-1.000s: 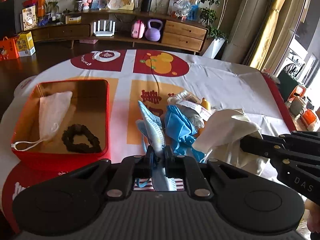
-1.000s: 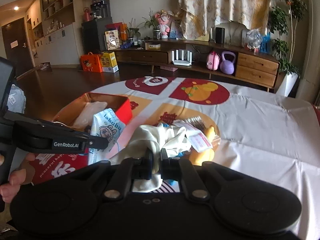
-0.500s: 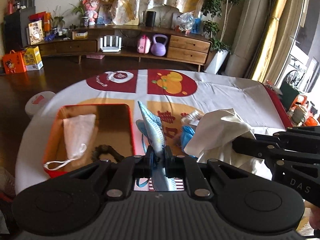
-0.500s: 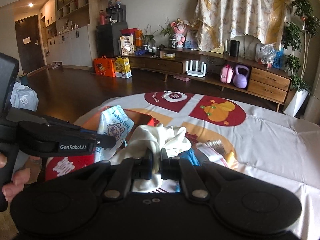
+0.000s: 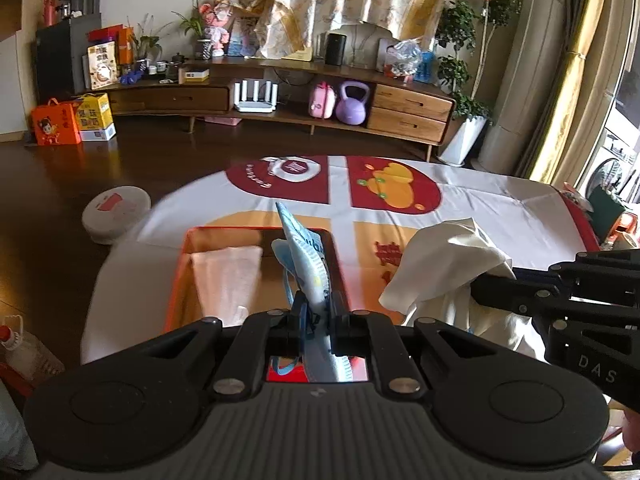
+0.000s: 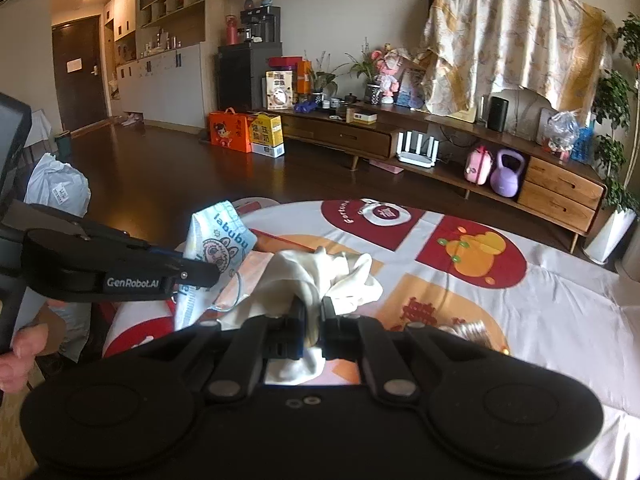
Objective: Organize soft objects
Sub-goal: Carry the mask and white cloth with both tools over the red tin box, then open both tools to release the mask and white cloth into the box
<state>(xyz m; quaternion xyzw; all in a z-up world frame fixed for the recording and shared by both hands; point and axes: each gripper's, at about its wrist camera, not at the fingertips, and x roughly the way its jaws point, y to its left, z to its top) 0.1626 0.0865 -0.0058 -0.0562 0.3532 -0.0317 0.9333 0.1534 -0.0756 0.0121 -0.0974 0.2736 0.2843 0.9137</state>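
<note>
the left gripper (image 5: 317, 317) clamped a blue face mask (image 5: 306, 256) upright; the right gripper (image 6: 314, 314) pinched a cream cloth (image 6: 320, 276). the red box (image 5: 182, 280) lay at 10 o'clock on the printed tablecloth (image 5: 492, 208)

A living room in daylight: dark wood floor (image 6: 168, 168), a long low wooden sideboard (image 5: 280, 98) along the far wall, a purple kettlebell (image 5: 352, 102) on its lower shelf. Patterned cloth (image 6: 508, 36) drapes above it. Gold curtains (image 5: 576, 80) frame a bright window at right; potted plants (image 5: 460, 76) stand nearby.
</note>
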